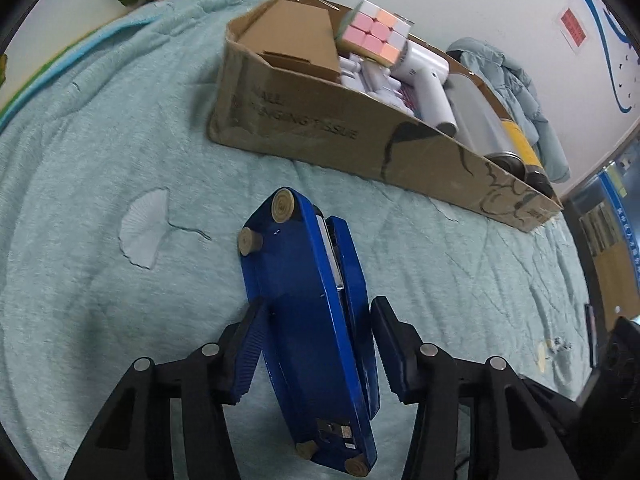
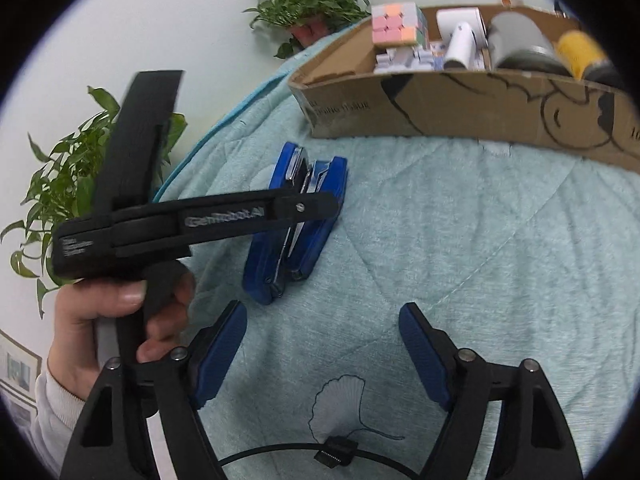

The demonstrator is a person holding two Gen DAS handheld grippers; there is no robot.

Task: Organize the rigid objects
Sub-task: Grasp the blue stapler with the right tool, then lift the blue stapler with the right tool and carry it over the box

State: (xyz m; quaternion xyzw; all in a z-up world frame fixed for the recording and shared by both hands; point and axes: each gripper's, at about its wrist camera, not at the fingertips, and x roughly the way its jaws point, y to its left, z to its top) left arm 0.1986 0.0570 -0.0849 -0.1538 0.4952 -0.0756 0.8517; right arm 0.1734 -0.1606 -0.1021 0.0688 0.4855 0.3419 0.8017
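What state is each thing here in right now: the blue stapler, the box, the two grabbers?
Blue stapler: lying on its side on the blanket, between the left gripper's pads.
Left gripper: one pad touching the stapler, the other just off it.
Right gripper: open, empty, short of the stapler.
Cardboard box: open-topped, full.
Puzzle cube: perched on top.

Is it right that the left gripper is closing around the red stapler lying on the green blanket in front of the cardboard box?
Not quite: the stapler is blue, not red, as the left wrist view shows. The rest holds: it lies on the green blanket in front of the cardboard box, between the left gripper's fingers.
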